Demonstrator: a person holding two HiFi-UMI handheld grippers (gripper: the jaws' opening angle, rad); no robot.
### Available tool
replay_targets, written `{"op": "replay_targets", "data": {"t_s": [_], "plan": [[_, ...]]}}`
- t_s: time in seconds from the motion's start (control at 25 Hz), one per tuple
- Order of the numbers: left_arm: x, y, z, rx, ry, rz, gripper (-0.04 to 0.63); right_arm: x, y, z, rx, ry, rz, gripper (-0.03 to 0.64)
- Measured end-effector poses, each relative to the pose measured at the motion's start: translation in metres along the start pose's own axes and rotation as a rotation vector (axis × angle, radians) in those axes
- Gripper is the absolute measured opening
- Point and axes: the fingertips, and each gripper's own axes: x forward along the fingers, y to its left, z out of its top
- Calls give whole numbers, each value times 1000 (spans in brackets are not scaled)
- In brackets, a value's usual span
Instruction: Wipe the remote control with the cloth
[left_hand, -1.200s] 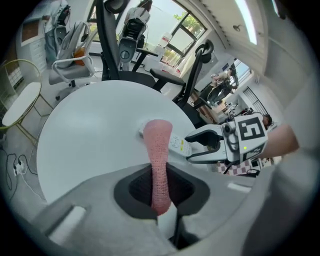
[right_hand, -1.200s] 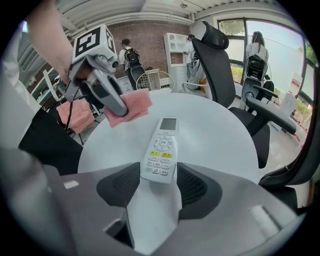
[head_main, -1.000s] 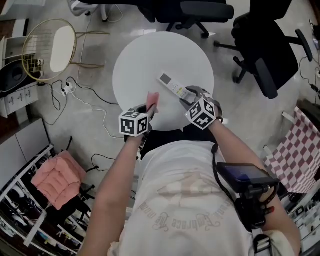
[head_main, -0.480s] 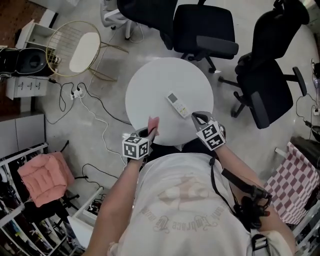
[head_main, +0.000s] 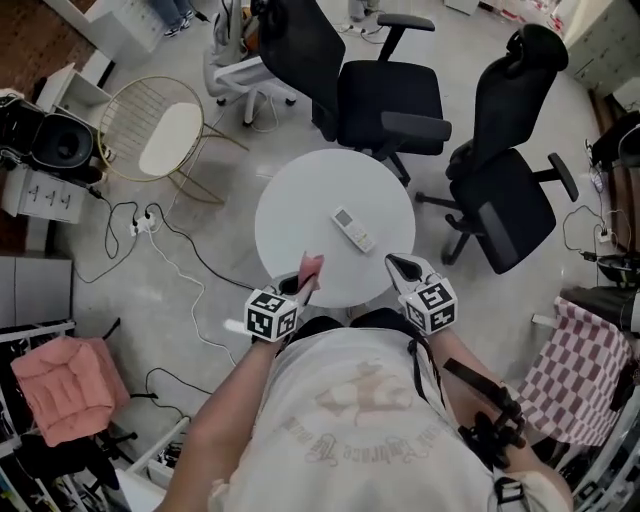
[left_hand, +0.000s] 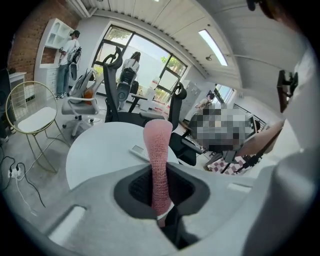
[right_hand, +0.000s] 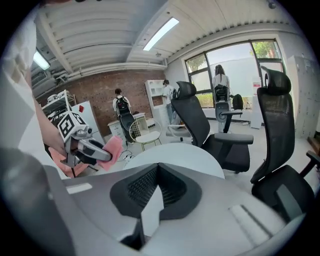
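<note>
— Head view first: what are we holding, and why that way?
— The fingers of our left gripper (head_main: 303, 286) are clamped on the pink cloth (head_main: 311, 267). It is pinched low, so a free flap stands up past the tips. We judge that flap to be the wiping face. Our right gripper (head_main: 399, 266) hangs at the near edge of the round table (head_main: 295, 210), its fingers clenched on nothing. The remote control (head_main: 353, 229) lies flat on the table, apart from both grippers and nearer the right one. So we reckon no wiping is under way at this instant.
— And the left gripper view?
— The cloth rises straight up between the fingers, gripped at its lower end. Beyond it we see the remote on the table, well clear of the cloth.
— The right gripper view?
— The fingers meet with nothing between them. Off to the left we see our other gripper with the cloth poking out. Ahead is the table, with black office chairs (right_hand: 195, 117) behind it. We judge this gripper is free to steady the remote.
— Any containers?
— None that we can see on the table: no box, tray or bin. The remote is the only thing lying there.
</note>
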Motion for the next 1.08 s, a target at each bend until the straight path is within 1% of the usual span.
{"op": "replay_targets", "data": {"t_s": [0.2,0.44,0.84,1.08], "plan": [[-21,-12,3,20,-72,-38,29,-25,26,19,1,-85,-47,6],[-35,-25,3,73,-108,-72,29,-47,49,26,-4,-137,-73,6],[-36,-29,21,107,-145,-87,29,-64,45,33,-8,-171,-106,6],[-30,-32,20,109,-142,-89,29,-62,40,30,-10,-169,-104,6]]}}
